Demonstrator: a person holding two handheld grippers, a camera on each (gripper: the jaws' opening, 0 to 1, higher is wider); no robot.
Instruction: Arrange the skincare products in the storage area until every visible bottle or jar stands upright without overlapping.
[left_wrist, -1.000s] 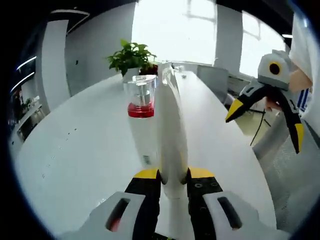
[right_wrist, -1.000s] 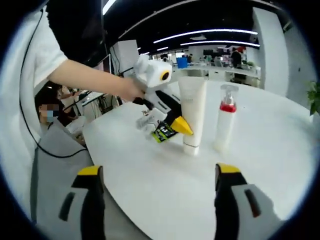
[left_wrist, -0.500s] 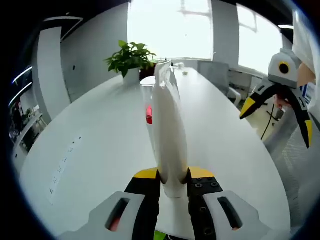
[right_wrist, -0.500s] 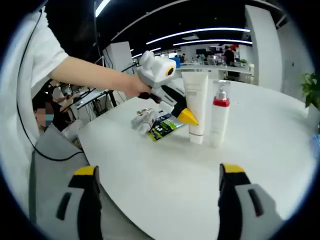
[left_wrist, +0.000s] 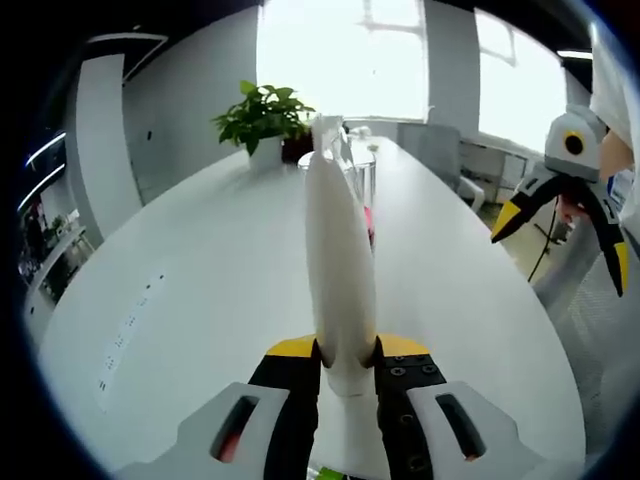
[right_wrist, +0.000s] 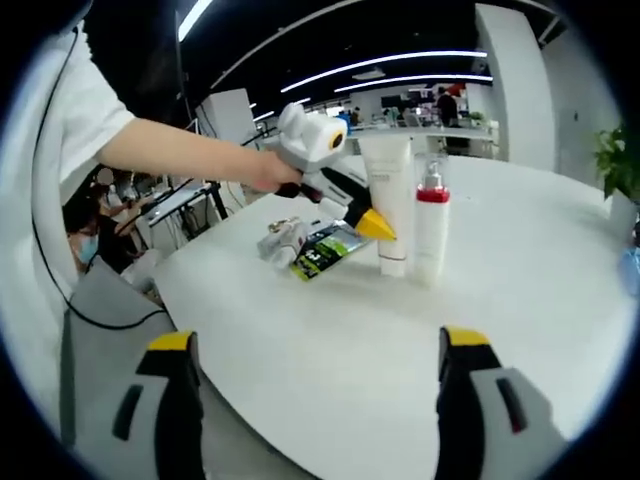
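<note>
Window (left_wrist: 340, 55) glare blown out; ceiling strip lights (right_wrist: 390, 70) bright; edges bowed, perhaps slightly soft.

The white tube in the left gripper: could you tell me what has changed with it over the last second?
The left gripper, shut on the white tube, has carried it closer to the pump bottle; they now stand side by side. The right gripper stayed open.

Clearance on white table (right_wrist: 330, 340)
Right gripper (right_wrist: 310, 420), jaws wide: open tabletop ahead to 12 o'clock. Blocking at 12–1: white tube (right_wrist: 388, 205) w/ pump bottle (right_wrist: 431, 230) just beside; sachets (right_wrist: 312, 247) at 11, left gripper (right_wrist: 372, 226) over them.
</note>
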